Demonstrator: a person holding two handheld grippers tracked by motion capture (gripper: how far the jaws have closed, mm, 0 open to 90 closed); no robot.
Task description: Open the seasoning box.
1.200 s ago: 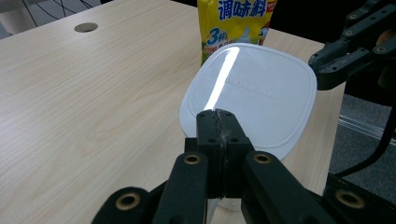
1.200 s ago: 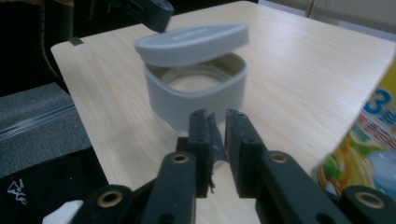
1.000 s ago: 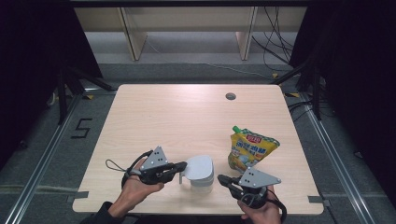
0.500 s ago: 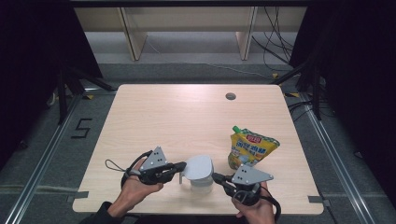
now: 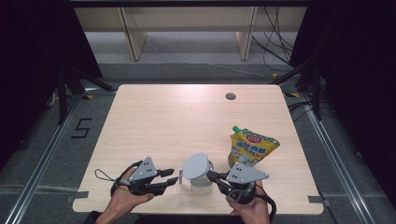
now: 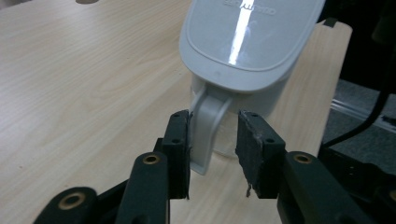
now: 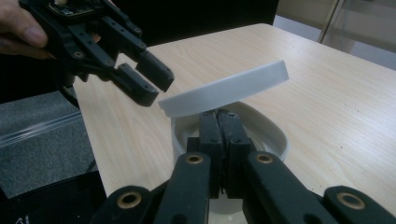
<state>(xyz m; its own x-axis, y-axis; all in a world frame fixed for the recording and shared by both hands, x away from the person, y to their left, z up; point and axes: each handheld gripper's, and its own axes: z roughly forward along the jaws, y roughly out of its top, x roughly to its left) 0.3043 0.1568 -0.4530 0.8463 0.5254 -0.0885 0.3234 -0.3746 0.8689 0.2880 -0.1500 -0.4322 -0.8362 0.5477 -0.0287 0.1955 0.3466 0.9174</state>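
The step in hand was judged to be opening a clear jug [image 5: 198, 176] with a grey hinged lid [image 5: 195, 164] and a handle [image 6: 205, 126], standing at the near edge of the table [image 5: 187, 121], between the two tongs, probably so that the yellow refill pouch [image 5: 251, 149] standing just beyond it on the right could be emptied into it. The right tongs [image 5: 211, 176] were seen closed, their pads pressed together at the jug's rim beneath the raised, tilted lid [image 7: 224, 91]; whether the rim itself was pinched could not be told. The left tongs [image 5: 172, 176] had just been opening, and in the left gripper view the handle stood between the parted pads [image 6: 254, 154], one pad close against it, the other clear of it, so no grip was held there. To do the step well, the lid would best be lifted slowly about its hinge, with the right tongs kept low at the rim so the light jug is not tipped or dragged off the near edge. The left tongs would best be closed squarely on the handle before any further lifting, so the jug is steadied.
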